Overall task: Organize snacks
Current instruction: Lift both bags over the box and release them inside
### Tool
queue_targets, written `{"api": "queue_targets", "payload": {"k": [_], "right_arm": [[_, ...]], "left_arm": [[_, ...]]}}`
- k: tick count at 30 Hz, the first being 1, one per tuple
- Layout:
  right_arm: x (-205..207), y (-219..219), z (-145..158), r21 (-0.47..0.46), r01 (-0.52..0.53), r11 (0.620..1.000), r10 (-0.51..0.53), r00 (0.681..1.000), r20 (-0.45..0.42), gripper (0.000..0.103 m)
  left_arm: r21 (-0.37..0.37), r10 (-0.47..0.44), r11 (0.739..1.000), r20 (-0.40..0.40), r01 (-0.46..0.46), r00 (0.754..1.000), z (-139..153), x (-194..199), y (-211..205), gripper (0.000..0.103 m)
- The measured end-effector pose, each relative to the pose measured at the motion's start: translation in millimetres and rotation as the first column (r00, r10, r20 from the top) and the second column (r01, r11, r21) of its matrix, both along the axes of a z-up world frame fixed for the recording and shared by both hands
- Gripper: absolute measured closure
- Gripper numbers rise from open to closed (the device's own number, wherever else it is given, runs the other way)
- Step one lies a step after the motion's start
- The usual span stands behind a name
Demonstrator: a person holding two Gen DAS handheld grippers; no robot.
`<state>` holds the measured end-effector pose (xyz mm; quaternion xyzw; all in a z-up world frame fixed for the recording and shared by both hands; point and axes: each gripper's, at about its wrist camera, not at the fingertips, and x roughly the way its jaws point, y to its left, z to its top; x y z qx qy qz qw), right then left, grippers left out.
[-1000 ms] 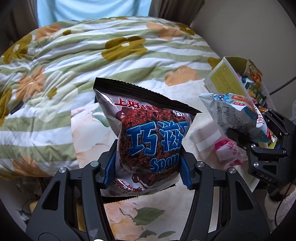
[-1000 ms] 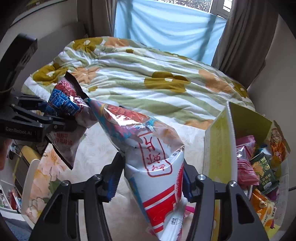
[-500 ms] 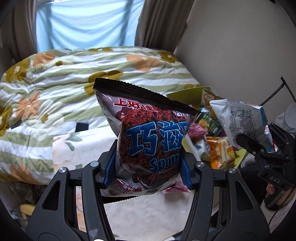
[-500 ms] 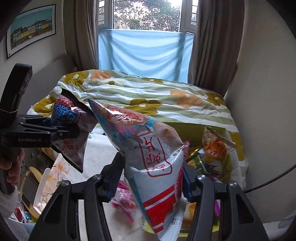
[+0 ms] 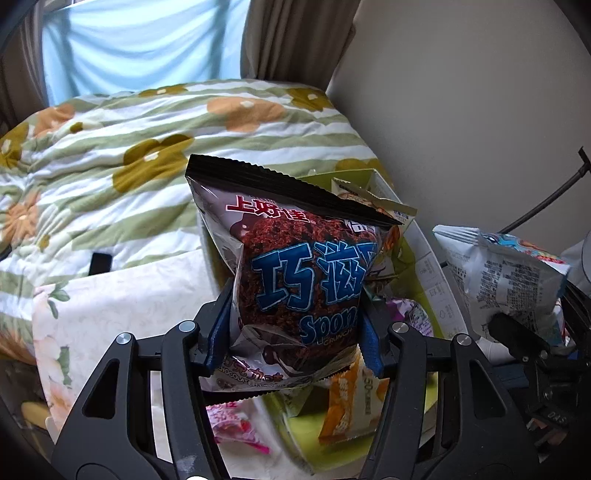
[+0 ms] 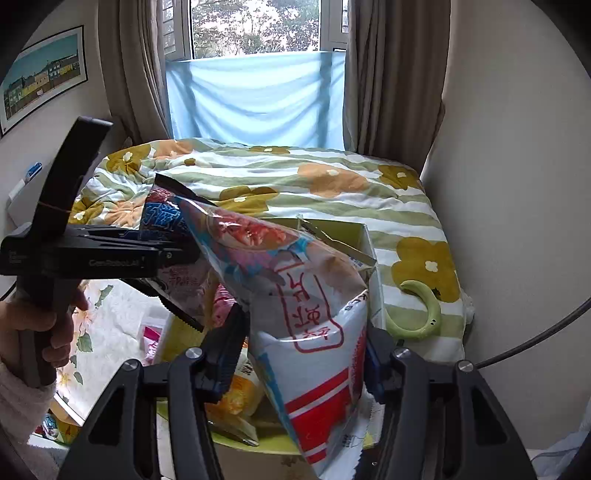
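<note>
Gripping a dark brown foil chocolate snack bag point(image 5: 295, 280), the left gripper point(image 5: 293, 336) had begun easing open, pads touching the bag, above the yellow-green cardboard box point(image 5: 424, 258) of snacks. The right gripper point(image 6: 303, 354) clamped a white-red-blue plastic snack bag point(image 6: 295, 314) over the same box.

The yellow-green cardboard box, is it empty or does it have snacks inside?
It has snacks inside: the yellow-green cardboard box holds an orange packet and other wrappers.

Home bedroom, bed under a floral quilt point(image 6: 295, 184), curtained window point(image 6: 255, 33), framed picture point(image 6: 40, 74) on wall
</note>
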<state>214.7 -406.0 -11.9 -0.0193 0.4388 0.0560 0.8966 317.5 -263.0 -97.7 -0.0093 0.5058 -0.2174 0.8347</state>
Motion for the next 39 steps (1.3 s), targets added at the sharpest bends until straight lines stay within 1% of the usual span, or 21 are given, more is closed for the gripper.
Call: {"api": "queue_targets", "payload": {"k": [1, 2, 3, 4, 6, 8, 14, 19, 22, 28, 29, 31, 32, 35, 39], "right_arm": [[1.8, -5.7, -2.5, 0.005, -0.001, 1.0, 0.001, 1.0, -0.006, 0.052], [4.0, -11.7, -5.4, 0.016, -0.004, 1.0, 0.004, 1.0, -0.011, 0.052], [5.7, -15.8, -7.2, 0.024, -0.007, 1.0, 0.007, 1.0, -0.017, 0.052], [7.1, -20.8, -9.3, 0.033, -0.01, 0.999, 0.011, 1.0, -0.023, 0.052], [8.2, -27.1, -11.6, 0.042, -0.016, 0.999, 0.017, 0.999, -0.029, 0.052], [8.5, -29.8, -13.7, 0.041, -0.021, 0.999, 0.022, 0.999, -0.028, 0.052], [9.9, -34.7, -14.2, 0.06, -0.013, 0.998, 0.014, 1.0, -0.02, 0.052], [16.2, -34.0, -10.5, 0.08, -0.015, 0.997, 0.016, 1.0, -0.007, 0.05], [26.1, -29.7, -16.9, 0.082, -0.024, 0.996, 0.025, 1.0, -0.009, 0.05], [50.1, -21.0, -43.8, 0.073, -0.014, 0.997, 0.017, 0.999, -0.044, 0.048], [51.0, -20.5, -47.2, 0.07, -0.01, 0.997, 0.013, 0.999, -0.044, 0.044], [46.9, -20.5, -46.9, 0.068, -0.006, 0.998, 0.007, 1.0, -0.024, 0.02], [43.2, -20.7, -44.0, 0.077, -0.016, 0.997, 0.017, 1.0, -0.007, 0.0], [27.9, -24.0, -32.4, 0.101, -0.036, 0.994, 0.03, 0.998, 0.063, 0.0], [12.9, -29.0, -24.4, 0.121, -0.019, 0.992, 0.007, 0.996, 0.094, 0.0]], "left_arm": [[0.007, 0.007, 1.0, -0.016, -0.007, 1.0, -5.7, 5.5, -8.5, 0.045], [0.015, 0.019, 1.0, -0.028, -0.019, 0.999, -11.4, 9.9, -13.4, 0.029], [0.026, 0.037, 0.999, -0.034, -0.036, 0.999, -15.4, 12.8, -17.4, 0.018], [0.034, 0.058, 0.998, -0.03, -0.057, 0.998, -17.5, 13.8, -17.1, 0.001], [0.022, 0.087, 0.996, -0.015, -0.087, 0.996, -15.3, 9.2, -10.6, 0.0], [0.006, 0.097, 0.995, -0.025, -0.097, 0.995, -13.5, 2.3, -3.5, 0.001], [0.006, 0.15, 0.989, 0.001, -0.15, 0.989, -6.6, -27.7, 28.2, 0.001], [0.008, 0.189, 0.982, 0.01, -0.189, 0.982, -1.1, -45.4, 43.0, 0.001], [0.012, 0.207, 0.978, 0.021, -0.207, 0.978, 2.3, -51.3, 50.5, 0.0], [0.037, 0.253, 0.966, 0.048, -0.255, 0.966, 4.7, -59.0, 65.9, 0.001], [0.042, 0.258, 0.964, 0.052, -0.261, 0.965, 4.5, -60.4, 67.9, 0.001], [0.047, 0.265, 0.962, 0.054, -0.268, 0.963, 3.8, -64.2, 72.1, 0.001], [0.047, 0.267, 0.962, 0.055, -0.269, 0.962, 3.5, -67.2, 74.6, 0.001], [0.044, 0.275, 0.96, 0.055, -0.277, 0.96, 2.1, -76.4, 80.6, 0.001], [0.025, 0.279, 0.96, 0.041, -0.281, 0.959, -1.3, -86.1, 86.4, 0.001]]}}
